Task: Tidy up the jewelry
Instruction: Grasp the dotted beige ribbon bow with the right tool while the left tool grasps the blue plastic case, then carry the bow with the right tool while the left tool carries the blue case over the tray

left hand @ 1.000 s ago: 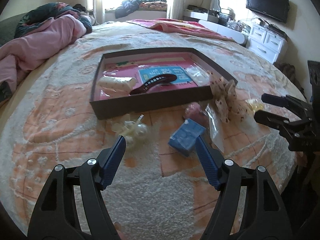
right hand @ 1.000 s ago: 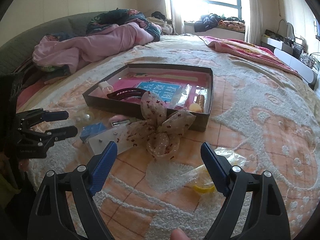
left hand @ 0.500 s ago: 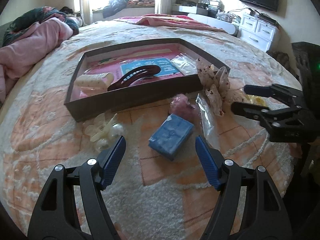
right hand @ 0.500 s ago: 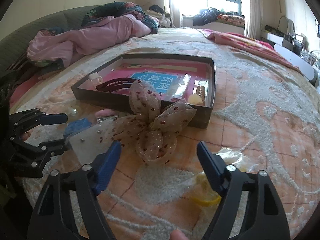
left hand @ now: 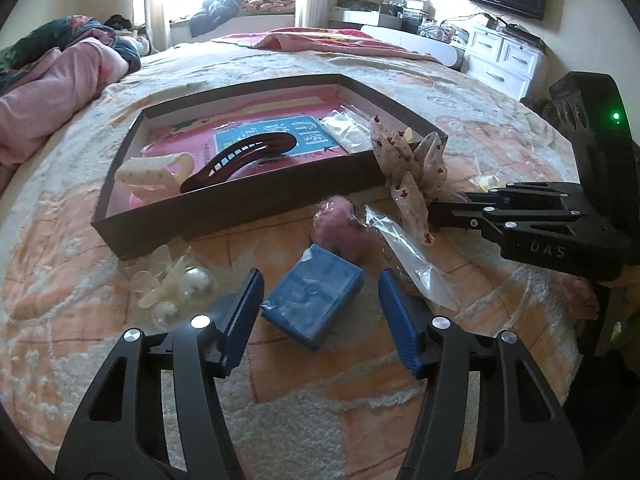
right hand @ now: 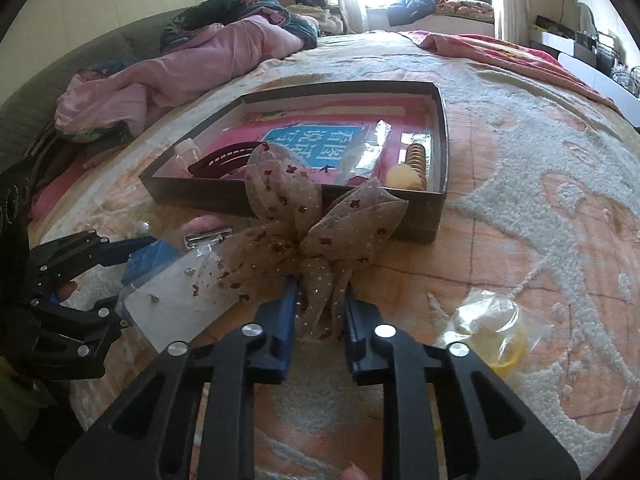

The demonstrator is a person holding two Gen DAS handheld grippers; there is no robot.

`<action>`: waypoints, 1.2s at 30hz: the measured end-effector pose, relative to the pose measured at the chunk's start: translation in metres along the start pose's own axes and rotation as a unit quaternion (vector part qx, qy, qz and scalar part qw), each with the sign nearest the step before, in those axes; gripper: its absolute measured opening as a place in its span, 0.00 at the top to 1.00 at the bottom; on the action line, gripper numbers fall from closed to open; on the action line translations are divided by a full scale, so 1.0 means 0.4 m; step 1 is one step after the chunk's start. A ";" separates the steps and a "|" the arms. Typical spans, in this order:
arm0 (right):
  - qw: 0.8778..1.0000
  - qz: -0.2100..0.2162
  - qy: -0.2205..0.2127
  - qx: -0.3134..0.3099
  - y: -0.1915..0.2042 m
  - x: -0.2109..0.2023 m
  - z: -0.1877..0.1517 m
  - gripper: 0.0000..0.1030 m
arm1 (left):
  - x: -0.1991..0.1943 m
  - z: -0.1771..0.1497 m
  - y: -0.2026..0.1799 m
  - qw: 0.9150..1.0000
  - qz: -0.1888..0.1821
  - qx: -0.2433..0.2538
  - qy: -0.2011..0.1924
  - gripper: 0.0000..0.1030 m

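**Bow pinched at the tray's near wall; blue box framed between spread fingers**

Much of the scene is only partly seen. The lower tail of the sheer dotted bow [right hand: 316,236] is hidden between the blue pads of the right gripper [right hand: 320,312], and the contact itself cannot be made out beyond the fabric bunched there. In the left wrist view the tips of that gripper are covered by the bow's loops. The clear packet [right hand: 180,300] attached to the bow is translucent, and its contents are reduced to a few small specks. A pink fuzzy item [left hand: 340,228] is partly covered by the packet, and a crumpled bag with something yellow [right hand: 492,336] is too blurred to identify.

The right gripper is nearly closed, its pads pressed on the bow's lower tail. The bow is seen on the bedspread [right hand: 540,240], just in front of the near wall of the dark shallow tray [right hand: 436,136], its upper loops overlapping that wall.

The left gripper [left hand: 320,308] is spread wide and nothing is held in it. The blue box [left hand: 316,296] lies on the bedspread between its fingers, apart from both pads. A pearl hair clip [left hand: 176,284] rests just beside the left finger. Inside the tray a dark hair clip [left hand: 240,156], a cream claw clip [left hand: 156,172] and a gold coil [right hand: 416,156] are laid over a pink and blue card.
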State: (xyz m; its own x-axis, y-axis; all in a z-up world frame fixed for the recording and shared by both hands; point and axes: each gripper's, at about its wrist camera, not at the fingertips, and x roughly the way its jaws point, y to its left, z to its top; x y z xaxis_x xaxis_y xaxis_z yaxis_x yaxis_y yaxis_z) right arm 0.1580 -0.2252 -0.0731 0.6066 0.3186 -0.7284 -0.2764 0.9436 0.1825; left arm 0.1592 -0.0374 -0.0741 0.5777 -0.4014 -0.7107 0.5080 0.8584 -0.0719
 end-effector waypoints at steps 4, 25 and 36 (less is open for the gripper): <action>1.000 0.001 -0.004 0.012 -0.009 -0.009 -0.004 0.87 | 0.005 0.002 0.001 1.000 -0.003 -0.005 0.002 0.54; 0.999 0.001 -0.039 0.002 0.019 -0.096 -0.018 0.92 | -0.056 -0.001 0.000 1.000 0.003 -0.014 -0.020 0.60; 0.998 0.014 -0.057 -0.032 0.078 -0.119 0.016 0.92 | -0.104 0.037 0.082 0.996 0.034 -0.067 -0.052 0.60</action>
State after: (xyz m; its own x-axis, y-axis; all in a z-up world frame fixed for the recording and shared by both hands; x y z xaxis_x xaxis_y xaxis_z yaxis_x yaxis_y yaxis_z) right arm 0.1251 -0.2102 -0.0284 0.6769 0.3570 -0.6437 -0.3403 0.9272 0.1564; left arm 0.1613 0.0029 -0.0365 0.6743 -0.3653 -0.6418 0.3791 0.9171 -0.1236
